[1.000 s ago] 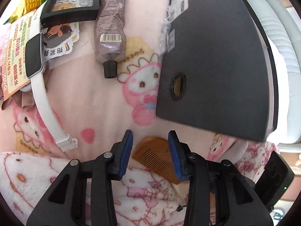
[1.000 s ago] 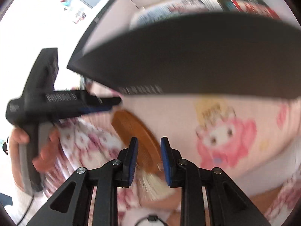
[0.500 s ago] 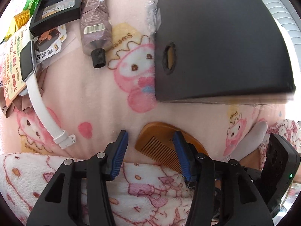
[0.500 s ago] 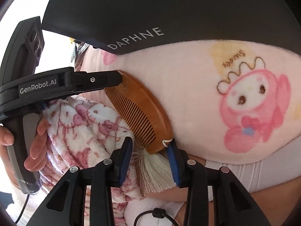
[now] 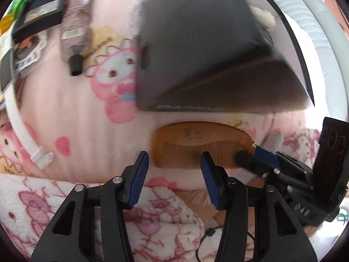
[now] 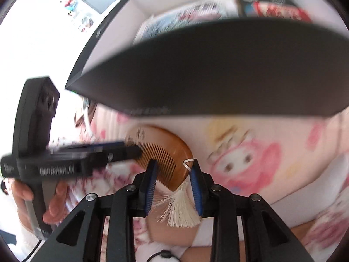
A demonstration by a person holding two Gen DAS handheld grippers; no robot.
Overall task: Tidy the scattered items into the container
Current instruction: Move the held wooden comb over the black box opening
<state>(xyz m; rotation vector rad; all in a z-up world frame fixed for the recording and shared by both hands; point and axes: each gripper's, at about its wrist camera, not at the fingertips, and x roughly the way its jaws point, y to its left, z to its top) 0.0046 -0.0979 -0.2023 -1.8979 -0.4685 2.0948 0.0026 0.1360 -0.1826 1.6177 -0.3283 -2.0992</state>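
Note:
A wooden comb [image 5: 196, 142] with a white tassel lies on the pink cartoon blanket, just in front of the black box [image 5: 196, 43]. In the right wrist view the comb's [image 6: 165, 150] tasselled end sits between the pads of my right gripper [image 6: 173, 163], whose jaws are closing on it. My left gripper [image 5: 174, 156] hovers over the comb's other end with its jaws apart and narrowing a little, its pads touching nothing. The right gripper [image 5: 255, 155] shows at the comb's right tip, and the blurred left gripper [image 6: 128, 148] shows over the comb's teeth. The box [image 6: 218, 72] is open-topped.
Printed packets [image 6: 196, 15] lie inside the box. On the blanket at the far left are a grey tube [image 5: 75, 32], a black framed case [image 5: 37, 19], a snack packet [image 5: 26, 61] and a white watch strap [image 5: 19, 120]. A hand [image 6: 54, 196] holds the left gripper.
The right gripper's jaws opened, then narrowed on the comb's tasselled end. The right view rose and now shows the box's inside. The left gripper shifted; the comb now lies crosswise before it.

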